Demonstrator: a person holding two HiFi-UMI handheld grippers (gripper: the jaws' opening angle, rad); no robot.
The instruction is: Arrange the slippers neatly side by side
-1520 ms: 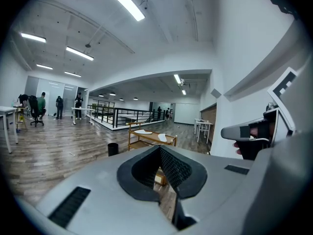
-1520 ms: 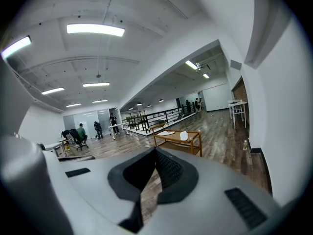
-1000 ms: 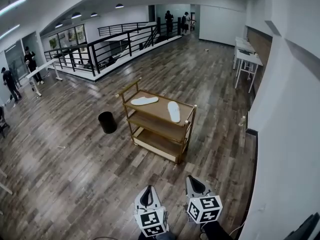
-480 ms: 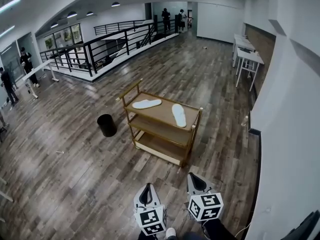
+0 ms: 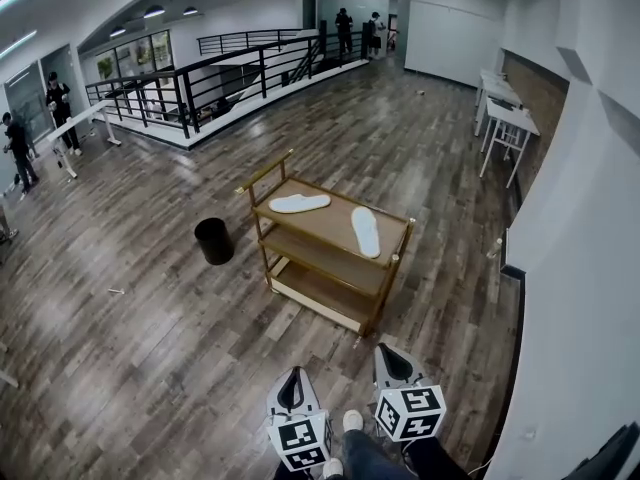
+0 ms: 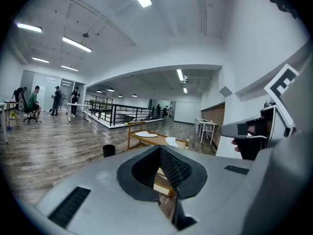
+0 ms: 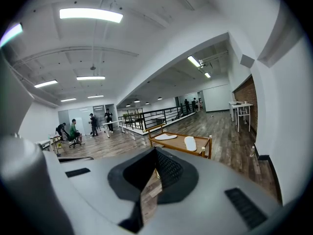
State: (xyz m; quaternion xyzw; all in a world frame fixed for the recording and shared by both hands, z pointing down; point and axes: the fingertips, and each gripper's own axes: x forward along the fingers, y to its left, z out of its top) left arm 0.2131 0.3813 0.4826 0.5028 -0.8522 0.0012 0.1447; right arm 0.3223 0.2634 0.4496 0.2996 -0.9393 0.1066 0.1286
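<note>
Two white slippers lie apart on the top shelf of a wooden cart (image 5: pixel 384 280). One slipper (image 5: pixel 299 203) lies crosswise at the shelf's back left. The other slipper (image 5: pixel 366 232) lies lengthwise toward the right end. Both grippers are held low, well short of the cart, and point at it. My left gripper (image 5: pixel 293 380) and right gripper (image 5: pixel 386 361) are both shut and hold nothing. The left gripper view shows the jaws (image 6: pixel 159 150) together, with the slippers (image 6: pixel 145 134) far ahead. The right gripper view shows the same: shut jaws (image 7: pixel 155 152) and distant slippers (image 7: pixel 190 143).
A black bin (image 5: pixel 213 241) stands on the wood floor left of the cart. A white wall (image 5: pixel 580 268) runs close along the right, with white tables (image 5: pixel 506 118) farther back. A black railing (image 5: pixel 200 93) and several people are at the far left. The person's foot (image 5: pixel 352 423) shows between the grippers.
The cart and slippers have come nearer and sit a little larger in the head view. Both grippers kept their place at the bottom edge. A shoe now shows between them.
</note>
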